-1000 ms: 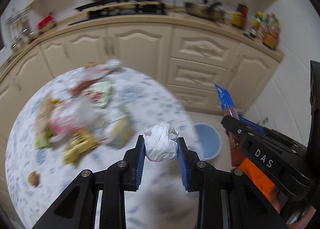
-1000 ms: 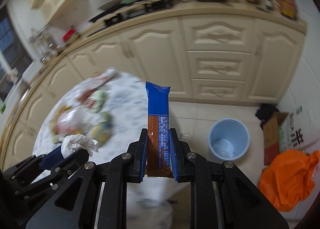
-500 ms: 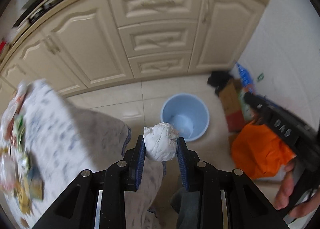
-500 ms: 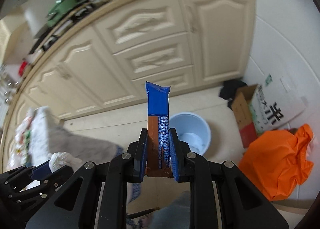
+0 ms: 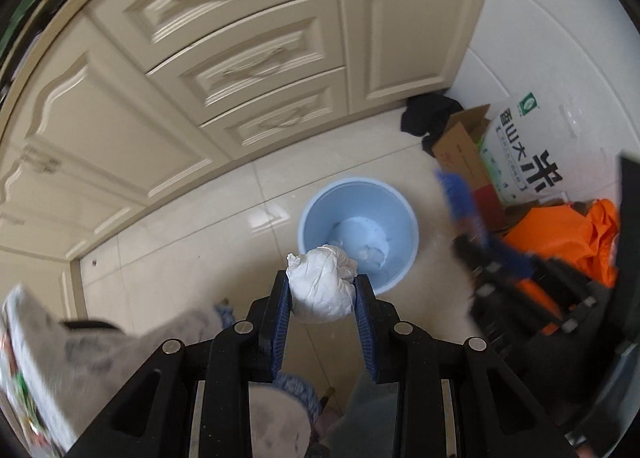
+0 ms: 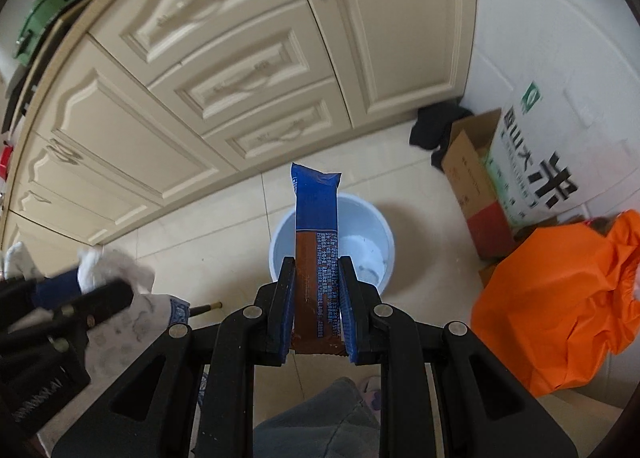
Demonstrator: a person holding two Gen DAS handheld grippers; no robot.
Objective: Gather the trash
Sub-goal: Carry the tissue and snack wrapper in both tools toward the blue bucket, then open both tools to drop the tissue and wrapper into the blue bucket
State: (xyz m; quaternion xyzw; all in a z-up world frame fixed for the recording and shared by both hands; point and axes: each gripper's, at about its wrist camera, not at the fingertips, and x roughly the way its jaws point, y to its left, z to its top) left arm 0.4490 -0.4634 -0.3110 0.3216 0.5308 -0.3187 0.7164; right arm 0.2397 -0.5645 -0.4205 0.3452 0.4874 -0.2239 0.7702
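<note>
1. Squeezing a crumpled white tissue wad (image 5: 322,290), the left gripper (image 5: 322,300) has its blue fingers (image 5: 279,318) pressed on both sides of it.
2. Right gripper (image 6: 318,298) is clamped flat on a blue-and-brown snack wrapper (image 6: 316,234), which sticks up past the fingertips.
3. Both point down at the light blue bin (image 5: 402,213) on the tiled floor (image 5: 192,242); white bits lie at its bottom.
4. Farther off, a cardboard box (image 6: 468,177) and orange bag (image 6: 560,298) sit by the wall.

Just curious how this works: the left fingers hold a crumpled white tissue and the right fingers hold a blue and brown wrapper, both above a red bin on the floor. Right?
Nearly. The bin is light blue, not red, as both wrist views show. The crumpled white tissue and the blue and brown wrapper are held as you say.
</note>
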